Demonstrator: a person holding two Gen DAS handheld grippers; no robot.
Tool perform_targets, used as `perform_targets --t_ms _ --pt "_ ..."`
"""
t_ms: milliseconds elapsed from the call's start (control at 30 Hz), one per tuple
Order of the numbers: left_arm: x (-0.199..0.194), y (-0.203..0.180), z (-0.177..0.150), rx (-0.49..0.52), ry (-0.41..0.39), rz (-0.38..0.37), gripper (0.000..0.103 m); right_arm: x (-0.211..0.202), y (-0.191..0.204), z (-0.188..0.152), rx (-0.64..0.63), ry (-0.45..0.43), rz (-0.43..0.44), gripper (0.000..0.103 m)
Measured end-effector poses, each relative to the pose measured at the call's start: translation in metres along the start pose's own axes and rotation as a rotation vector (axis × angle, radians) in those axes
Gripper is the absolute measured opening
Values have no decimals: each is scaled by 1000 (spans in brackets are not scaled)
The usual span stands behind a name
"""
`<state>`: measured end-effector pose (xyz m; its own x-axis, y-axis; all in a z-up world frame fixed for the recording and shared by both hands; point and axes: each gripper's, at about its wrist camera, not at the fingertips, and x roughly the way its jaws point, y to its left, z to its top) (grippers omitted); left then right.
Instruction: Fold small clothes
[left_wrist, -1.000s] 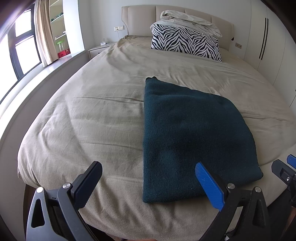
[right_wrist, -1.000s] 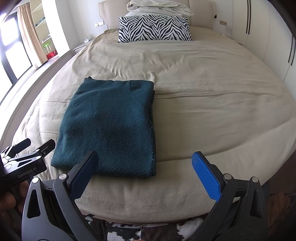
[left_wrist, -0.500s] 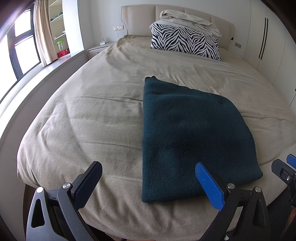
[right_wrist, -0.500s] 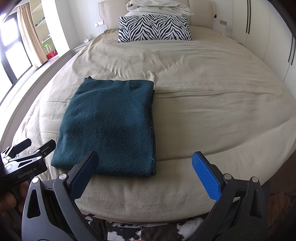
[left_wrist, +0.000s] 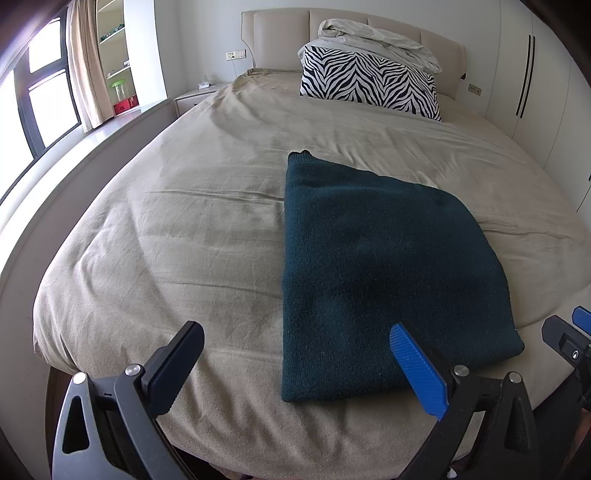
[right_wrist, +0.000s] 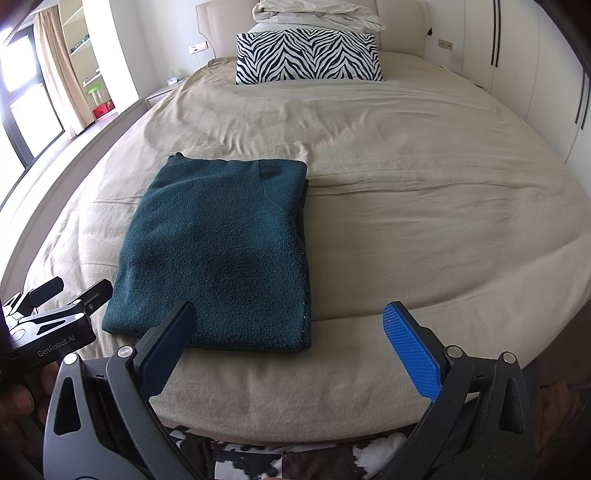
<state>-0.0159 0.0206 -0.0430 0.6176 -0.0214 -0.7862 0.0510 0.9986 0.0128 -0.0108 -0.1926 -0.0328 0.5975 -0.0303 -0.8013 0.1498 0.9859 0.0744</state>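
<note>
Left gripper (left_wrist: 295, 365): jaws spread wide, nothing between them, poised above the near edge of the bed; black finger at 7 o'clock in the left wrist view, blue ribbed finger at 5 o'clock. Right gripper (right_wrist: 291, 343): jaws likewise spread wide and empty, black finger at 7 o'clock in the right wrist view, blue finger at 5 o'clock, held over the foot of the bed. Dark teal knit garment (left_wrist: 384, 273): folded into a flat rectangle, lying on the beige bedspread (left_wrist: 177, 236) near the foot edge; just beyond the blue finger of the left gripper, toward 4 o'clock of that view; at 9 to 10 o'clock of the right wrist view, its near edge partly overlapped by the black finger; contact not determinable. Stacked layer edges visible along the garment's right side in the right wrist view. Left gripper body, marked GenRobot.AI, visible at 8 o'clock in the right wrist view, just beside the garment's near left corner. Zebra-print pillow (right_wrist: 309, 56): at 12 o'clock, against the padded headboard (left_wrist: 280, 37), well apart from the garment. Crumpled pale bedding (right_wrist: 317, 13): resting on top of the pillow. Window with curtain (left_wrist: 83, 66): at 10 o'clock. White wardrobe doors (right_wrist: 517, 62): at 2 o'clock.
</note>
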Motion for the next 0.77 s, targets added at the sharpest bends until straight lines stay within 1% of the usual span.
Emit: perform_targets --t_ms 767 --pt "2 6 0 -7 4 -3 103 -1 1 -2 2 1 1 103"
